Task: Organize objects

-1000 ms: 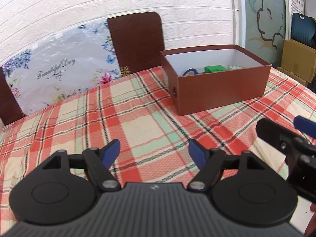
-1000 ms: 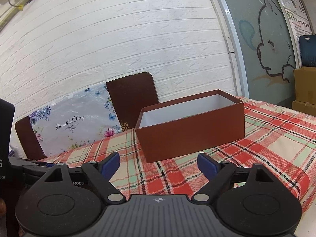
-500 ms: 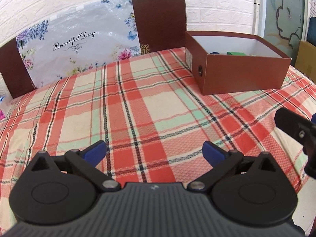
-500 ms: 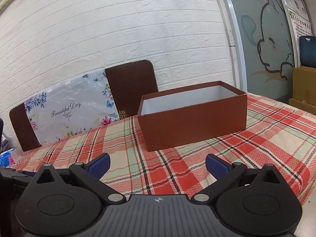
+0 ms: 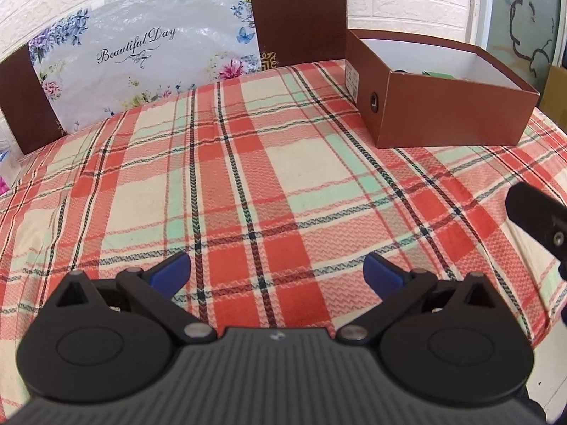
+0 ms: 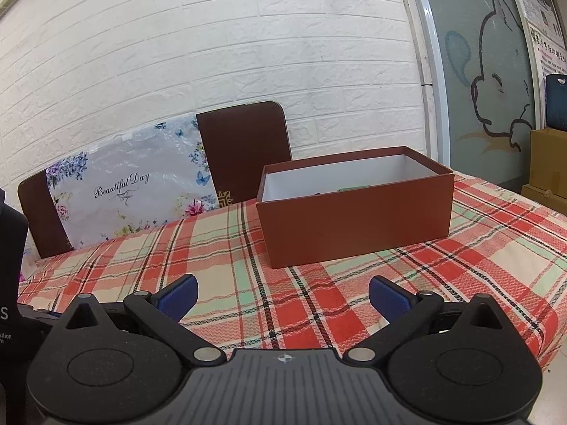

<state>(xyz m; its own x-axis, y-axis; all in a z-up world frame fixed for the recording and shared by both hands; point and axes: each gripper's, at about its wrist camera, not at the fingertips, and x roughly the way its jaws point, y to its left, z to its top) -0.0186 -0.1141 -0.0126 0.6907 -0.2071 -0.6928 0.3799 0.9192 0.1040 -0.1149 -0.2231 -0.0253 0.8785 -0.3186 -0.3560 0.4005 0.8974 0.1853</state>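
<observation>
Brown cardboard box [image 6: 358,226], matte, white-lined, something green inside, sits on woven plaid tabletop [image 5: 265,177]; both tools, left tool [image 5: 276,272] and right tool [image 6: 283,299], just spread wide, empty.

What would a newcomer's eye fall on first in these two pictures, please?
The red, cream and green plaid tablecloth fills both views. On it, far right, stands an open brown shoebox with a white inside. Behind the table, a floral "Beautiful Day" bag leans on brown chairs.

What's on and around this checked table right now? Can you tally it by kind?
Brown boxes: 1
Tongs: 2, left and right, both open and empty
Brown chairs: 2
Flowered bags: 1
Total: 6
</observation>
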